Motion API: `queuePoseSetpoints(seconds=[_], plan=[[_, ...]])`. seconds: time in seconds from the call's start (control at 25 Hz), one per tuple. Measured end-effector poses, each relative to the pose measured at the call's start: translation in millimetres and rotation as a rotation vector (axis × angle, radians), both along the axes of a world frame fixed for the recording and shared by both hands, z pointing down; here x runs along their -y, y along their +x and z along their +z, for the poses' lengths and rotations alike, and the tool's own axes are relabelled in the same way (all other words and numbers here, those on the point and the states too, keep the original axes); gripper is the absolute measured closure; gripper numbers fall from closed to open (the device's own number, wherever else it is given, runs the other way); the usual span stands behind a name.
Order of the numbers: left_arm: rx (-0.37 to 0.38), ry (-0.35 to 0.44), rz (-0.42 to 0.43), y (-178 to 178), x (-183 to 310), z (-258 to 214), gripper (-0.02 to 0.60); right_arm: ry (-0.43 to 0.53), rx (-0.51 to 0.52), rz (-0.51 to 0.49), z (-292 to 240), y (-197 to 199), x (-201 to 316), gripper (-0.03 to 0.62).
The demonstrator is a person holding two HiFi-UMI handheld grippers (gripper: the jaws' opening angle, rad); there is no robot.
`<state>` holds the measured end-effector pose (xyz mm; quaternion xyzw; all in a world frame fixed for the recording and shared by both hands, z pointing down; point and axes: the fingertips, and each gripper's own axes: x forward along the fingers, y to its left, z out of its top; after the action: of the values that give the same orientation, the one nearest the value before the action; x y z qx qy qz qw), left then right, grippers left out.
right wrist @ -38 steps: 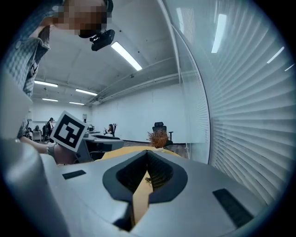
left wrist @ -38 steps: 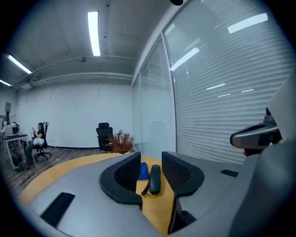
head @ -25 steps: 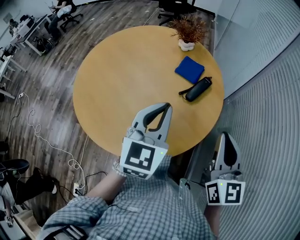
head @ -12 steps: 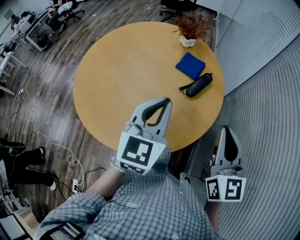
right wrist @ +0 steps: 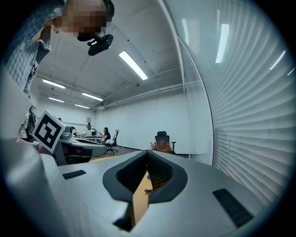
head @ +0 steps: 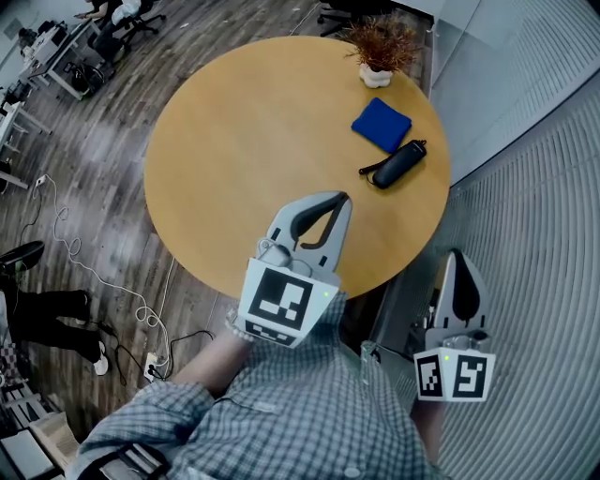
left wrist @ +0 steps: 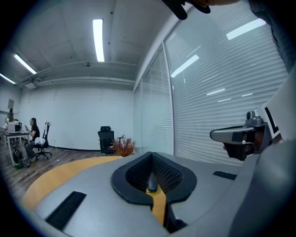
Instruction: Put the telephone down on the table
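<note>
The telephone (head: 397,170), a black handset with a short strap, lies on the right side of the round wooden table (head: 244,141), just in front of a blue cloth (head: 382,125). My left gripper (head: 339,200) hovers over the table's near edge, shut and empty, pointing toward the handset but well short of it. In the left gripper view its jaws (left wrist: 151,185) meet with only a slit between them. My right gripper (head: 457,255) hangs off the table's right side, over the floor, shut with nothing in it; its jaws (right wrist: 147,178) show the same narrow slit.
A small potted plant (head: 380,52) with reddish twigs stands at the table's far edge. A glass wall with blinds (head: 525,122) runs close along the right. Desks, office chairs and seated people (head: 103,23) are at the far left; a white cable (head: 66,253) trails on the floor.
My left gripper has edged a little forward and right over the table. The right gripper has barely moved. The telephone lies where it was.
</note>
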<state>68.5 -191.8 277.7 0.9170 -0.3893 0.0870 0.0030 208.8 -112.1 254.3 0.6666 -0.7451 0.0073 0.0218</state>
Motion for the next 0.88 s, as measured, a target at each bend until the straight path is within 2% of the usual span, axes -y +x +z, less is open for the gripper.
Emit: queuePoseSetpoints(seconds=[0.44, 0.88], plan=[[0.005, -0.008, 0.005, 0.1, 3.8, 1.5, 0.574, -0.001, -0.001, -0.037, -1.1, -14.4, 8.9, 0.588], [0.003, -0.014, 0.017, 6.9, 2.1, 2.1, 0.574, -0.006, -0.001, -0.026, -0.5, -8.4, 6.0, 0.588]])
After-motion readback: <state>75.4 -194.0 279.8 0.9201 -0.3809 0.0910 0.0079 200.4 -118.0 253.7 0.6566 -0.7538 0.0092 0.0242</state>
